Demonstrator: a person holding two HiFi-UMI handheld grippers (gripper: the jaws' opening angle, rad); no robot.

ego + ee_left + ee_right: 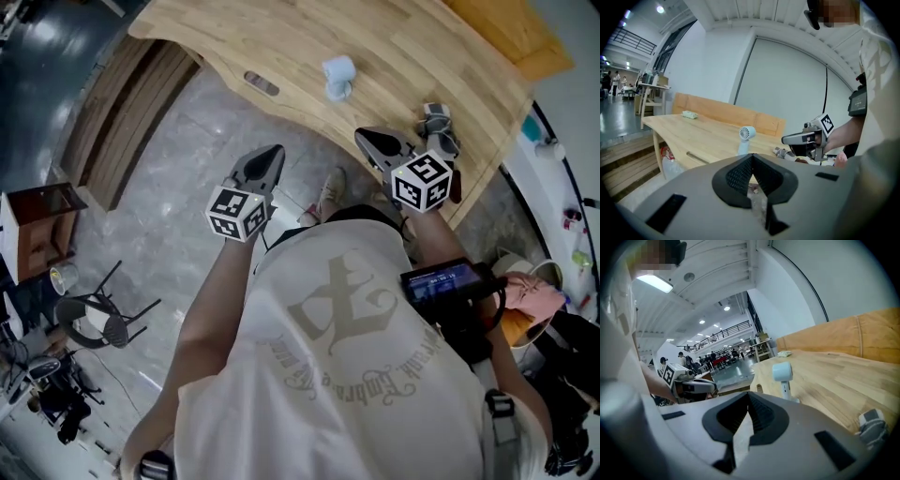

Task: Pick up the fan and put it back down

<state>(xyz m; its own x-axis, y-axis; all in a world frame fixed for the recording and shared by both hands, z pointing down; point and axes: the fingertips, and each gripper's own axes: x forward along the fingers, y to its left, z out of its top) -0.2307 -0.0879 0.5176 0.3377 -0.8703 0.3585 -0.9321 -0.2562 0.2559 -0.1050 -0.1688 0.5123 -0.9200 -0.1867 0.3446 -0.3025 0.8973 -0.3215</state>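
Wooden table (pixel 281 37), pale boards, curved near edge, over a grey stone floor (pixel 178 131).

Item 1: fan (pixel 337 77). Small, pale blue, standing upright on the table, ahead of both grippers, roughly between them and well apart from each. Round head on a slim stem above a small foot. I judge it light, stiff, smooth plastic and a little top-heavy, so it may tip or slip under a careless pinch. Best hold is across the stem just under the head, clear of the grille.

Item 2: left gripper (pixel 751 157). Jaws pressed together, nothing between them, touching nothing, held off the table's near edge.

Item 3: right gripper (pixel 749 395). Jaws likewise meet at the tips, empty, over the table edge.

Item 4: small grey device (pixel 436 122), lying on the table just beyond the right gripper. Not part of the job.
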